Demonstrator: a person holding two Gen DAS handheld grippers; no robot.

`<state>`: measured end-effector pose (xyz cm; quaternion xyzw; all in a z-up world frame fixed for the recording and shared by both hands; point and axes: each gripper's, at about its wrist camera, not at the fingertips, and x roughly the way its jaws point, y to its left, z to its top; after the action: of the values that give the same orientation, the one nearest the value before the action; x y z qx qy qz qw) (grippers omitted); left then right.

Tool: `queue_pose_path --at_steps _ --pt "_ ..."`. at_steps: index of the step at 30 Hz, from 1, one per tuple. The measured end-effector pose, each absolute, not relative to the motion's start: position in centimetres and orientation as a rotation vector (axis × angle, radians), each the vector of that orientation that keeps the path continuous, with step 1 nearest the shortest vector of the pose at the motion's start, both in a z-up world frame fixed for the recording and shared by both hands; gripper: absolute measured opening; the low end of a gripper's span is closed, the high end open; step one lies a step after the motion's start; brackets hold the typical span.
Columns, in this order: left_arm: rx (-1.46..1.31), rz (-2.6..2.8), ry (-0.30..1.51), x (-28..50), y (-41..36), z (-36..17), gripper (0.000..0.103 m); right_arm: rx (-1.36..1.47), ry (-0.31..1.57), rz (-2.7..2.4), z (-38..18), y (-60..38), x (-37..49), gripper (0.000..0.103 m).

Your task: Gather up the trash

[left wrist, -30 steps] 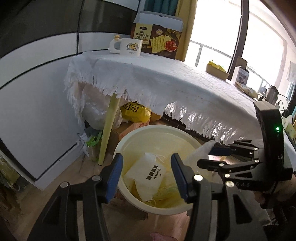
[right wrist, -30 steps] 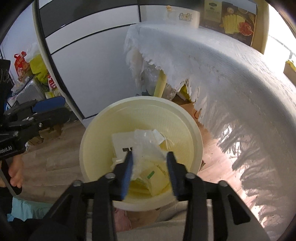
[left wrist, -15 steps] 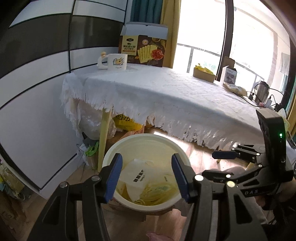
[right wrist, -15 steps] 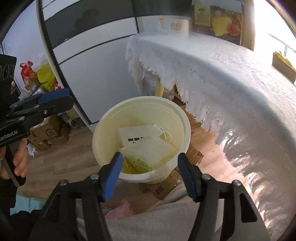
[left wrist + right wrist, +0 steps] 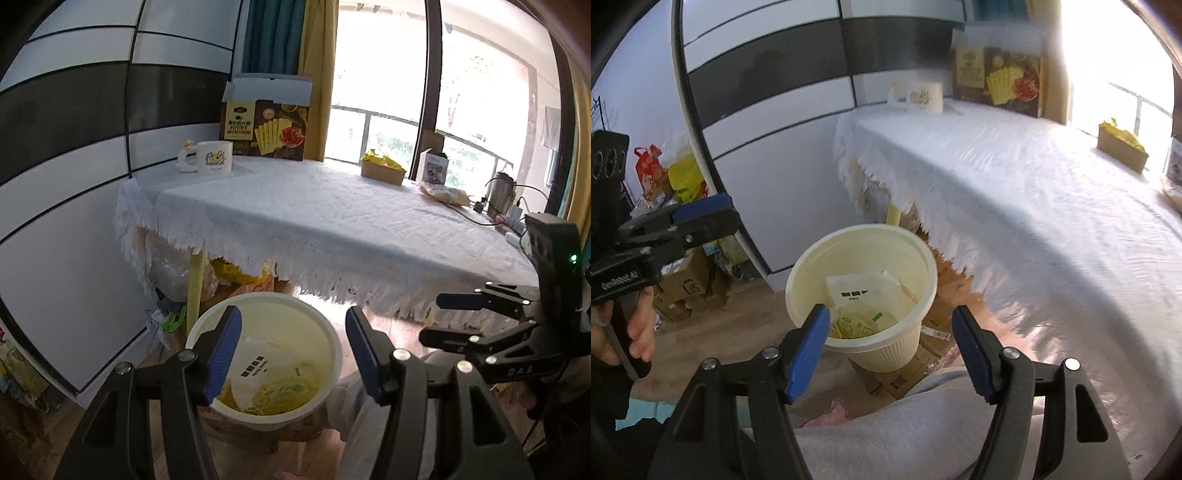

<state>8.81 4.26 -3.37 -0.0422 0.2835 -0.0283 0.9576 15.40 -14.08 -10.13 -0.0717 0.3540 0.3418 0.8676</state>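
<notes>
A cream plastic bin [image 5: 310,325] stands on the wooden floor beside the table; it also shows in the right wrist view [image 5: 812,266]. Inside lie a white packet with black squares [image 5: 255,365] [image 5: 857,290] and yellow-green wrappers [image 5: 280,393] [image 5: 853,325]. My left gripper [image 5: 293,350] is open and empty above the bin's near rim. My right gripper [image 5: 890,345] is open and empty, raised above and short of the bin. The right gripper also shows at the right of the left wrist view [image 5: 454,317], open. The left gripper shows at the left of the right wrist view [image 5: 709,212].
A table with a fringed white cloth [image 5: 332,214] stands behind the bin. On it are a mug [image 5: 212,157], a snack box [image 5: 266,125], a small cardboard tray [image 5: 382,171], a packet [image 5: 443,194] and a kettle [image 5: 498,195]. Bags and boxes [image 5: 687,284] lie by the wall.
My right gripper opened and dropped the clear wrapper into the bin. Both grippers then rose and drew back from the bin, so more of the tabletop shows.
</notes>
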Motion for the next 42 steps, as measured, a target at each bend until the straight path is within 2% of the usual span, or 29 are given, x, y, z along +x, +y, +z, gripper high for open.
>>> queue_pose_path --at_steps 22,24,29,30,32,33,42 --pt "-0.066 -0.139 0.418 4.8 0.6 2.6 0.07 -0.094 0.522 0.595 -0.8 -21.4 9.1 0.072" --pt "-0.061 -0.153 0.409 4.6 0.2 2.9 0.077 -0.089 0.505 0.588 0.0 -22.0 8.6 0.074" --pt "-0.043 -0.186 0.36 3.8 -0.6 3.6 0.085 -0.084 0.451 0.591 2.4 -23.1 6.8 0.084" --pt "-0.042 -0.195 0.357 3.7 -0.7 3.7 0.09 -0.085 0.439 0.591 2.9 -23.3 6.4 0.086" --pt "-0.037 -0.203 0.346 3.3 -1.0 3.9 0.1 -0.085 0.416 0.593 3.9 -23.5 5.9 0.096" --pt "-0.029 -0.204 0.338 3.1 -1.1 4.0 0.101 -0.083 0.404 0.592 4.4 -23.6 5.6 0.098" --pt "-0.023 -0.164 0.28 1.6 -0.6 5.4 0.103 -0.061 0.364 0.608 6.1 -23.3 4.0 0.102"
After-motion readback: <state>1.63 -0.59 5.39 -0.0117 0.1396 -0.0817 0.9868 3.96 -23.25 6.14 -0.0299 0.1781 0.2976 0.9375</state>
